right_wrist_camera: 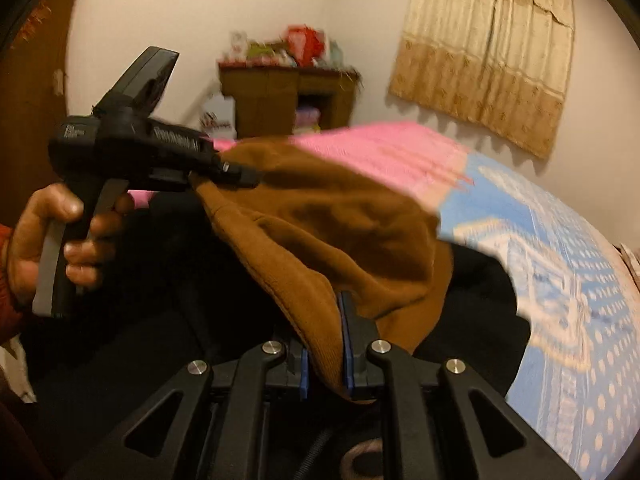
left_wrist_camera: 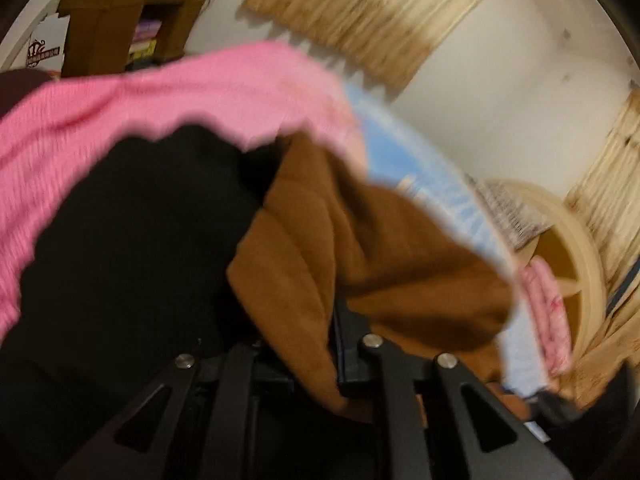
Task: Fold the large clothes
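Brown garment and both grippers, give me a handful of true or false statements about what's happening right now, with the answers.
1. Both grippers are clamped on the brown garment. True: the left gripper and the right gripper each pinch its edge.
2. The brown garment lies flat on the bed. False: it hangs lifted between the two grippers.
3. A pink blanket lies on the bed behind the garment. True.
4. The curtain is dark blue. False: it is beige and tan.
5. The left gripper is held by a bare hand. True.
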`<state>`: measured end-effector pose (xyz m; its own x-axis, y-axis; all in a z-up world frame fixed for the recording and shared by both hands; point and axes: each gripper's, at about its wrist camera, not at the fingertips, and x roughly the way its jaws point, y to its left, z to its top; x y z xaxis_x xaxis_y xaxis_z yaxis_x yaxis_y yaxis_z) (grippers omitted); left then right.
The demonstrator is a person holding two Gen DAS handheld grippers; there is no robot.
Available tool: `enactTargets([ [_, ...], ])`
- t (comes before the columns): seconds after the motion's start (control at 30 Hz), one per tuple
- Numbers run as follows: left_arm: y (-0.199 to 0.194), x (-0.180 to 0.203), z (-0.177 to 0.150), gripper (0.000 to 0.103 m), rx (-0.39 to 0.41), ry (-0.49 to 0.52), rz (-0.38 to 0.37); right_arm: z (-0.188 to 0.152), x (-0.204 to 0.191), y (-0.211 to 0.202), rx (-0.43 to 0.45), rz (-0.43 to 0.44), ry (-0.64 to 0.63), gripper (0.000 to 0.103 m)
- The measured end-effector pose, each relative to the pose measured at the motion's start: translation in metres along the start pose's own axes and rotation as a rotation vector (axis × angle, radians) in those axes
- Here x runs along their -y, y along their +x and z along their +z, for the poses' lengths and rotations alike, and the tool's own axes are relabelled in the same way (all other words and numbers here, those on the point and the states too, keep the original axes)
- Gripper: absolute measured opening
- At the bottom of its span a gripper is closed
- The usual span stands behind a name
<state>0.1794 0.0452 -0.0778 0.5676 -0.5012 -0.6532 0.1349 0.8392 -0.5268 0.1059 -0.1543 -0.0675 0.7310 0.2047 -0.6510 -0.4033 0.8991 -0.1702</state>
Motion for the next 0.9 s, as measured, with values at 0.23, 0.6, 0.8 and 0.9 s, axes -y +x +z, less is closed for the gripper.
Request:
enactTargets([
  [0.23,0.002,0.005,-0.003,0.018,0.063,0.059,0.020,-0.027,0.035,-0.115,0.070,0.187,0.305,0.025],
  [0.6,-0.023,-0.012,-0.016,0.018,0.072,0.049,-0.038,-0.025,0.097,-0.261,0.265,0.179,0.491,0.091],
  [0.8,-0.078,0.007,0.009,0.057,0.081,0.192,-0.083,0.017,0.112,-0.133,0.119,0.246,0.472,0.091],
  [0.9,-0.110,0.011,0.045,0.094,0.188,0.202,-0.065,0.034,0.142,-0.063,0.070,0.250,0.558,0.091],
])
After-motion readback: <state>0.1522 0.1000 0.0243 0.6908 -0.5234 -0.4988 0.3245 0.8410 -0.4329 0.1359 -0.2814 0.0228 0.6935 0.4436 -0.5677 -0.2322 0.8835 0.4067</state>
